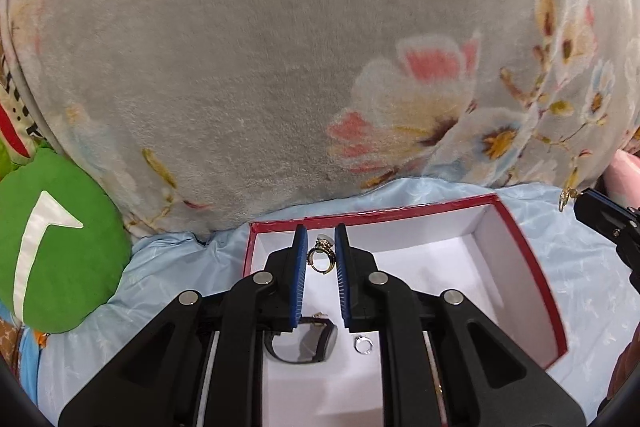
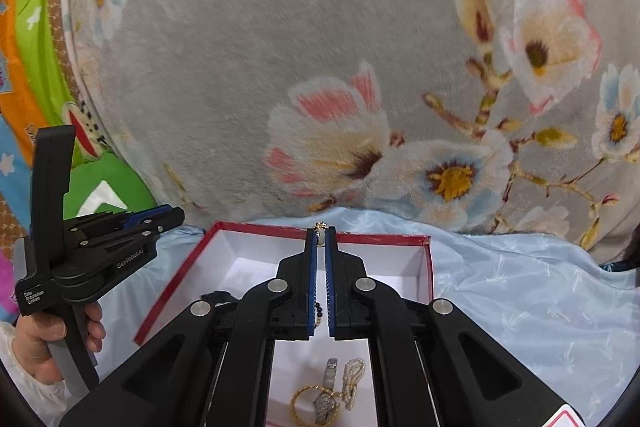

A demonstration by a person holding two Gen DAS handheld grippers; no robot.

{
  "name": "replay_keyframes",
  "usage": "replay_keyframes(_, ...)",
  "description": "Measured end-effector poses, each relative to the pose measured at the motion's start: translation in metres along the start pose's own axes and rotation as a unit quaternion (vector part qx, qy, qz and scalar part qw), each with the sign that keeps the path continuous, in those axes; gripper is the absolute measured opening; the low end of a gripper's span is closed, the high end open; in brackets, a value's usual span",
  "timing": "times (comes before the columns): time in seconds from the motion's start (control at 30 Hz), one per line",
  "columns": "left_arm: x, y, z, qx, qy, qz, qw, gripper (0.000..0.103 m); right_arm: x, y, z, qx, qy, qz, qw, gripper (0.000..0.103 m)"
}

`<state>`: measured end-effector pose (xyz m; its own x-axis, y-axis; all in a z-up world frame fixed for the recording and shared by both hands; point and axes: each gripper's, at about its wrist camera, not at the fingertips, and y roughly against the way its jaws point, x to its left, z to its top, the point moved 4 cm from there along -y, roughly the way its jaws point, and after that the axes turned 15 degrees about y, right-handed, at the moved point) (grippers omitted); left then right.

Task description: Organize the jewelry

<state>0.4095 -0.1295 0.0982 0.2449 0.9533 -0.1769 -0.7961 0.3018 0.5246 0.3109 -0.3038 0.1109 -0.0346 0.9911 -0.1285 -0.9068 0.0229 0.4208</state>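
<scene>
Risk lies in the thin pinches: left gripper (image 1: 321, 255) holds a gold ring (image 1: 320, 254), right gripper (image 2: 321, 247) a pale gold-capped pendant (image 2: 320, 235), above the red-rimmed white box (image 1: 516, 227); either could slip out

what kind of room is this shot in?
Probably a bedroom, on a bed: a plush floral blanket heaped behind, a light blue sheet underneath, and a green cushion to the side. The red jewelry box sits on the sheet.
</scene>
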Motion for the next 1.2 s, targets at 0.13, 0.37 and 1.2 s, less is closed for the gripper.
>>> replay_keyframes(0.13,-0.004,-0.055,-0.01,0.053,-0.001,-0.004,0.9986,0.015,-0.009,-0.042,-0.012,0.031,0.003,0.003,1.0,0.004)
replay_keyframes(0.37,0.004,-0.105,-0.03,0.084,0.031,0.042,0.9951,0.057,-0.024,-0.063,-0.028,0.024,-0.025,-0.02,0.999,0.036)
replay_keyframes(1.2,0.039,0.052,-0.117,0.054,0.052,0.091,0.993,0.09,0.043,0.044,-0.11,0.069,-0.032,-0.077,0.994,0.074)
